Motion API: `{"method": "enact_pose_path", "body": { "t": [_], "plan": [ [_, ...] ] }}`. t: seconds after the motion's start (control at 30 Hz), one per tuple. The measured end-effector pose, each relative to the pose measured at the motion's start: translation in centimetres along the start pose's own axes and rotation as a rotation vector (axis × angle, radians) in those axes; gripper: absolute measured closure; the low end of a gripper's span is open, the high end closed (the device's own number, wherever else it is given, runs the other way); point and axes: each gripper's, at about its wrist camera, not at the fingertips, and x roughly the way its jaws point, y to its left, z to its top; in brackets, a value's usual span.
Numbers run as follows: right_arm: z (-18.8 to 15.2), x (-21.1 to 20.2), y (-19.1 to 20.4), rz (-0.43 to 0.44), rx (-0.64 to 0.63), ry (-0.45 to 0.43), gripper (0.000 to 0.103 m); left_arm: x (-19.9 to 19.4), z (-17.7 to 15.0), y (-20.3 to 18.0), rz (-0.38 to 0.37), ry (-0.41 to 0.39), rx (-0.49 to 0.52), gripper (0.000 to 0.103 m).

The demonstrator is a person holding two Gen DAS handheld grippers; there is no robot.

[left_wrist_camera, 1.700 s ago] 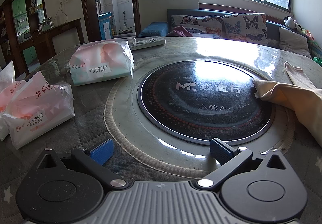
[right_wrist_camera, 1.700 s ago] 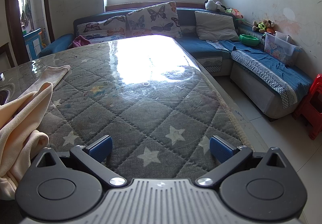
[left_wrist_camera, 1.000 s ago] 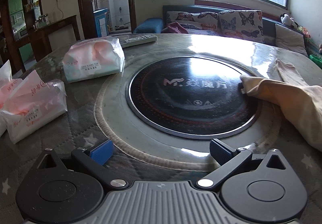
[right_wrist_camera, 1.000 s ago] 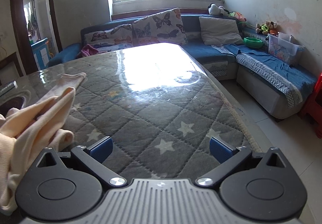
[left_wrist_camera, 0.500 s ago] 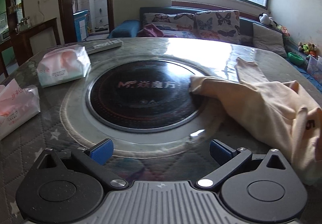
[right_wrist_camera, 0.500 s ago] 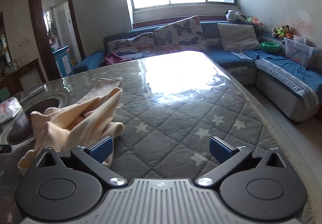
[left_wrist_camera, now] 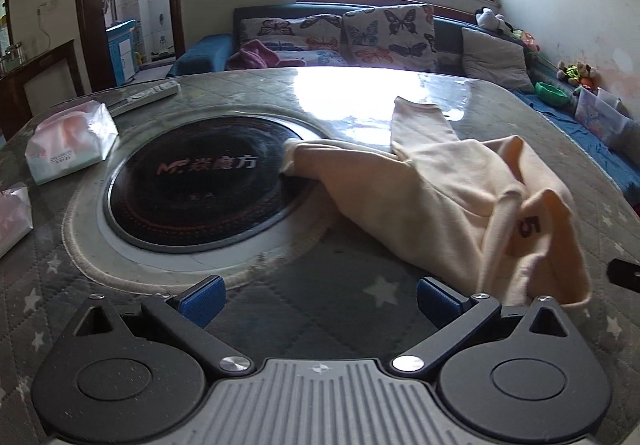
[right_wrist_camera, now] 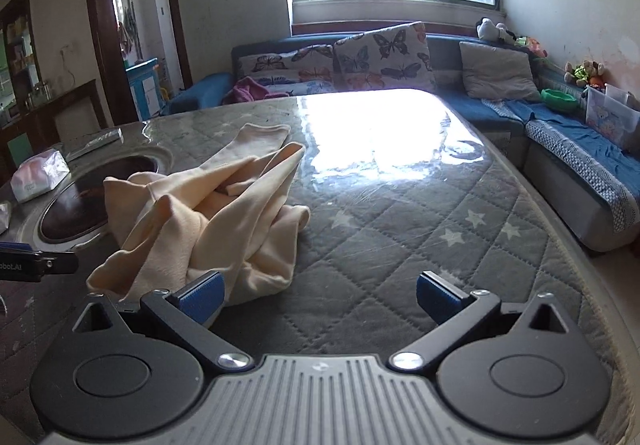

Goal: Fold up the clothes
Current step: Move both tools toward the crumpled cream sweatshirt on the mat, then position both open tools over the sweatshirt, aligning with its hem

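A crumpled cream garment [left_wrist_camera: 452, 197] lies in a heap on the grey quilted, star-patterned table cover [left_wrist_camera: 320, 297], one sleeve reaching onto the black round hob. It bears a dark "5". In the right wrist view the garment [right_wrist_camera: 216, 221] lies ahead to the left. My left gripper [left_wrist_camera: 320, 295] is open and empty, just short of the garment's near left side. My right gripper [right_wrist_camera: 320, 291] is open and empty, its left fingertip close to the garment's near edge. The left gripper's tip shows in the right wrist view [right_wrist_camera: 36, 261].
A black round hob [left_wrist_camera: 200, 181] is set in the table. Tissue packs [left_wrist_camera: 70, 143] and a remote [left_wrist_camera: 146, 95] lie at the far left. A sofa with butterfly cushions [right_wrist_camera: 380, 57] runs behind and right of the table. The table edge [right_wrist_camera: 568, 245] curves along the right.
Both grippers have swung and pulled back, so the garment now sits nearer the middle of each view. The garment itself has not moved. Both jaws stay open.
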Motion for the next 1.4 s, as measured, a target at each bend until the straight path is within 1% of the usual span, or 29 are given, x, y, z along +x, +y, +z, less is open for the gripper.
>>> {"method": "enact_pose_path", "body": {
  "t": [0.1,0.37,0.5,0.73,0.97,1.4],
  "plan": [
    [-0.1,-0.1,0.8,-0.006,-0.007,0.03,0.0,-0.2,0.0,-1.1,-0.013,0.006,0.015,0.0],
    [-0.6,-0.8,2.3,0.025,-0.041,0.052,0.0,-0.7,-0.6,-3.0,-0.042,0.018,0.044,0.0],
    [-1.0,-1.0,2.6,0.034,-0.045,0.056,0.0,-1.0,-1.0,-3.5,-0.033,0.03,0.063,0.0],
    [-1.7,-1.5,3.2,0.052,-0.041,0.068,0.0,-2.0,-1.9,-4.5,-0.043,0.031,0.093,0.0],
    [-2.5,-2.0,3.9,0.053,-0.049,0.074,0.0,-2.5,-2.7,-5.3,-0.033,0.038,0.118,0.0],
    [-3.0,-2.9,4.2,0.048,-0.052,0.067,0.0,-3.2,-3.3,-5.7,-0.022,0.04,0.128,0.0]
  ]
}}
